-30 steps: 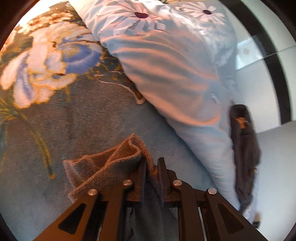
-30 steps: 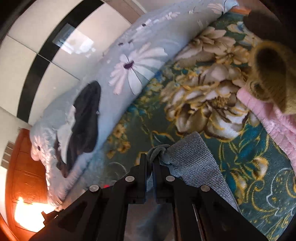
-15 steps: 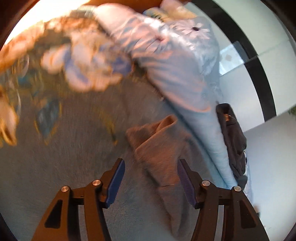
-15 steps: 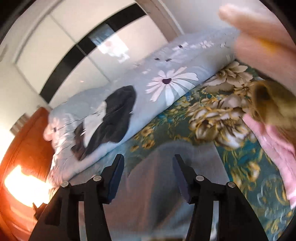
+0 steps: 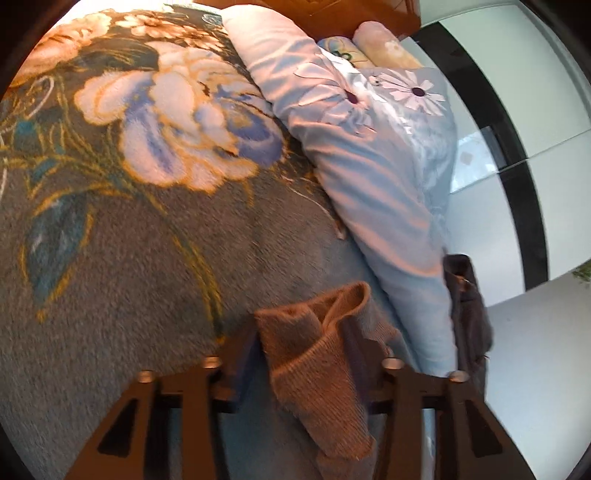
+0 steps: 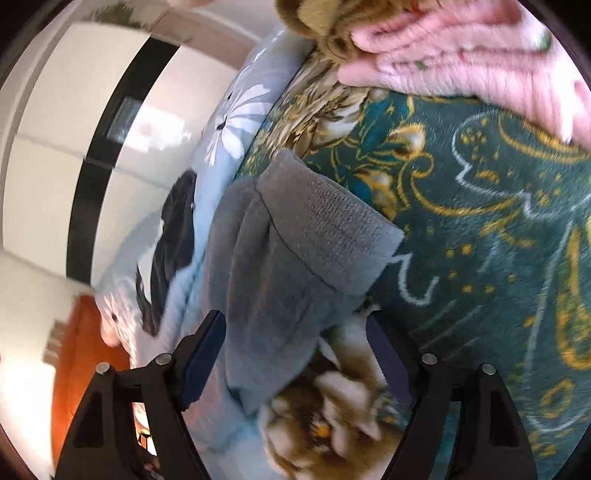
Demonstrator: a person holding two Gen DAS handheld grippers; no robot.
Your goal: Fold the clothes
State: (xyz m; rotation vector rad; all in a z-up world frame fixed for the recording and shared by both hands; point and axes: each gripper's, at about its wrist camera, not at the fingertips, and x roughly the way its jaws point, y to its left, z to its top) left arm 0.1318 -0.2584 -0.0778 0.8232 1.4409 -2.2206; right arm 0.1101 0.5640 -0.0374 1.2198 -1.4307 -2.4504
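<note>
A grey knit garment lies on the flowered blanket. In the left wrist view its ribbed cuffed end (image 5: 325, 354) lies between the fingers of my left gripper (image 5: 299, 354), which is open and not holding it. In the right wrist view the garment's ribbed hem (image 6: 325, 221) and bunched body (image 6: 258, 295) lie ahead of and between the fingers of my right gripper (image 6: 295, 350), which is open and empty.
A flowered plush blanket (image 5: 129, 221) covers the bed. A light blue daisy-print quilt (image 5: 369, 158) runs along the far side with a dark garment (image 5: 465, 314) on it. A pink garment (image 6: 461, 55) and a tan plush item (image 6: 332, 22) lie at the blanket's far end.
Both grippers were shut on the grey garment a second ago. Both have opened and let it go; it now lies on the blanket. The right wrist view has swung down toward the hem.
</note>
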